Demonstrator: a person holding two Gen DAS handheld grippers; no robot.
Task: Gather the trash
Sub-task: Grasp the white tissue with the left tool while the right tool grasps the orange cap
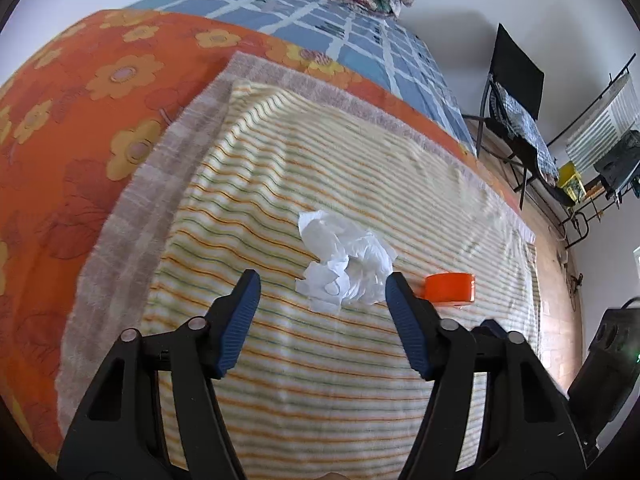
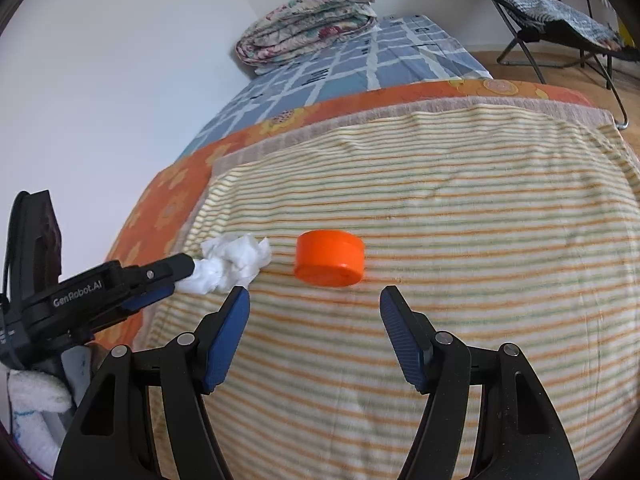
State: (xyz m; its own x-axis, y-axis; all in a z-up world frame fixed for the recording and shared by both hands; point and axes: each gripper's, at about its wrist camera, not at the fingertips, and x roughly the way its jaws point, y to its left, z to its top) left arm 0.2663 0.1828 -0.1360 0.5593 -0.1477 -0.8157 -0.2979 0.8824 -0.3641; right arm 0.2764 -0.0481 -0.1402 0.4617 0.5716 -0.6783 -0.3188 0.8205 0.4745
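White crumpled tissue [image 1: 346, 264] fronts the wide left tongs [image 1: 320, 286]; only the wide right tongs [image 2: 314, 300] face the orange cap [image 2: 330, 258].

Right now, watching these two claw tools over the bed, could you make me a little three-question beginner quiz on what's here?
1. True or false: the left gripper is closed tight on the crumpled tissue.
2. Which item lies ahead of the right gripper? A) folded quilt B) orange cap C) folding chair
3. Fill in: both pieces of trash lie on a ____ towel.

Key: 1 false, its jaws are spread, with the tissue just ahead. 2 B. 3 striped.
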